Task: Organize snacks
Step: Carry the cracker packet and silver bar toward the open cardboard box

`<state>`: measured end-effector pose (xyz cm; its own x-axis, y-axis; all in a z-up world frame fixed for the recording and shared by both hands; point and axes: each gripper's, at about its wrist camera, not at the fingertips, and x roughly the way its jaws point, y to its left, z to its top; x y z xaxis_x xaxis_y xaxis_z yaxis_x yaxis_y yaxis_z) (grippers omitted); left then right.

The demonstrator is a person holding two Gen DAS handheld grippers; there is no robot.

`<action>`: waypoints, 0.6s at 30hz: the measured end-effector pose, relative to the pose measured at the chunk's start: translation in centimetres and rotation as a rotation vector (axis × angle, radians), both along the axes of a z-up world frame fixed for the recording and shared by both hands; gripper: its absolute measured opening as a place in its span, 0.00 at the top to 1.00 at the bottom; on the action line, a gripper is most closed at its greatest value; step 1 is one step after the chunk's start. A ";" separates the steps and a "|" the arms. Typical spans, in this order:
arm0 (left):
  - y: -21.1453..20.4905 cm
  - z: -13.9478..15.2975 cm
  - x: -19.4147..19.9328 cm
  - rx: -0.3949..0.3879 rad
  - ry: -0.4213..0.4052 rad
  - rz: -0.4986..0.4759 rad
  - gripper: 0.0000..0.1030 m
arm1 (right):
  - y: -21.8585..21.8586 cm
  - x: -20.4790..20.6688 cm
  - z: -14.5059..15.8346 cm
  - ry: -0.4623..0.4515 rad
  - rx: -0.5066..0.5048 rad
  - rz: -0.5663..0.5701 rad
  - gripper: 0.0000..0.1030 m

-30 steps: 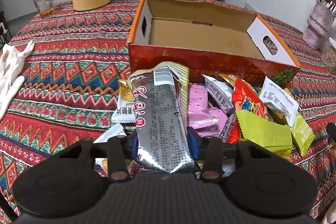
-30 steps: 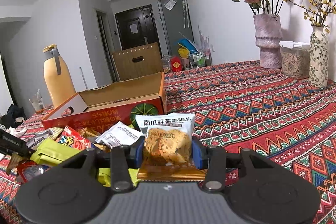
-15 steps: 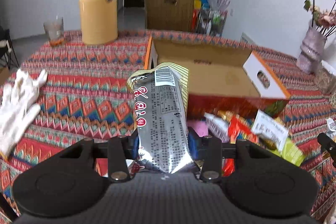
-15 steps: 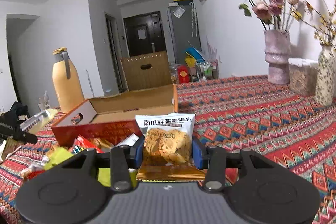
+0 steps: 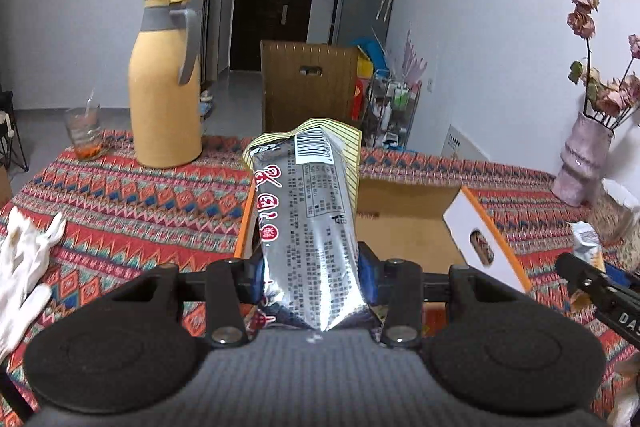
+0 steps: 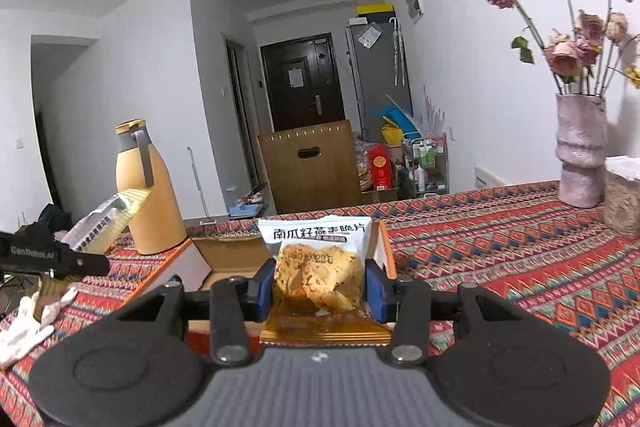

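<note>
My left gripper (image 5: 310, 277) is shut on a long silver snack packet (image 5: 308, 227) with red characters, held upright in front of the open cardboard box (image 5: 404, 231). My right gripper (image 6: 319, 285) is shut on a clear cracker packet (image 6: 318, 267) with a white top, raised over the same box (image 6: 232, 257). In the right wrist view the left gripper (image 6: 52, 257) with the silver packet (image 6: 104, 219) shows at the left edge. In the left wrist view the right gripper's finger (image 5: 600, 291) pokes in from the right. The snack pile is hidden below both views.
A yellow thermos jug (image 5: 166, 83) and a glass (image 5: 84, 135) stand at the table's far left. White gloves (image 5: 24, 263) lie at the left edge. A pink vase of dried roses (image 6: 580, 151) and a jar (image 6: 622, 195) stand at the right. A chair back (image 5: 310, 87) is behind the table.
Both grippers have risen with their packets, and the views tilted up. The snack pile dropped out of sight and the box now sits lower in both views.
</note>
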<state>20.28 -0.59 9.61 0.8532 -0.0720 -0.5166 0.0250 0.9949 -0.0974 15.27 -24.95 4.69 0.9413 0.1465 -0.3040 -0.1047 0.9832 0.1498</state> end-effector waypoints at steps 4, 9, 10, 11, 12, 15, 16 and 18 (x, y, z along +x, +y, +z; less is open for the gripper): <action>-1.2 0.0 2.2 0.015 -0.022 0.012 0.58 | 1.1 3.5 0.5 0.031 -0.023 -0.007 0.57; -2.1 -1.4 4.8 0.042 -0.033 0.032 0.58 | 2.3 7.9 -0.4 0.111 -0.049 -0.011 0.57; -2.2 -1.8 5.3 0.050 -0.032 0.037 0.58 | 2.5 8.7 -0.7 0.127 -0.054 -0.013 0.57; -2.3 -2.4 5.9 0.058 -0.030 0.043 0.58 | 2.7 9.5 -1.1 0.142 -0.060 -0.013 0.57; -2.4 -2.9 6.3 0.066 -0.027 0.050 0.58 | 3.0 10.3 -1.6 0.156 -0.065 -0.015 0.57; -2.4 -4.7 7.7 0.087 0.000 0.064 0.58 | 3.3 12.0 -3.1 0.199 -0.070 -0.020 0.57; -2.4 -5.2 7.9 0.090 0.007 0.062 0.58 | 3.5 12.3 -3.6 0.206 -0.074 -0.024 0.57; -2.4 -6.1 8.3 0.099 0.009 0.056 0.58 | 3.7 12.7 -4.5 0.212 -0.089 -0.041 0.57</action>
<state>28.59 -2.96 3.49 0.8499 0.0280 -0.5263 -0.0317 0.9995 0.0018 27.94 -21.24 0.18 0.8596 0.0734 -0.5057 -0.0398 0.9962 0.0770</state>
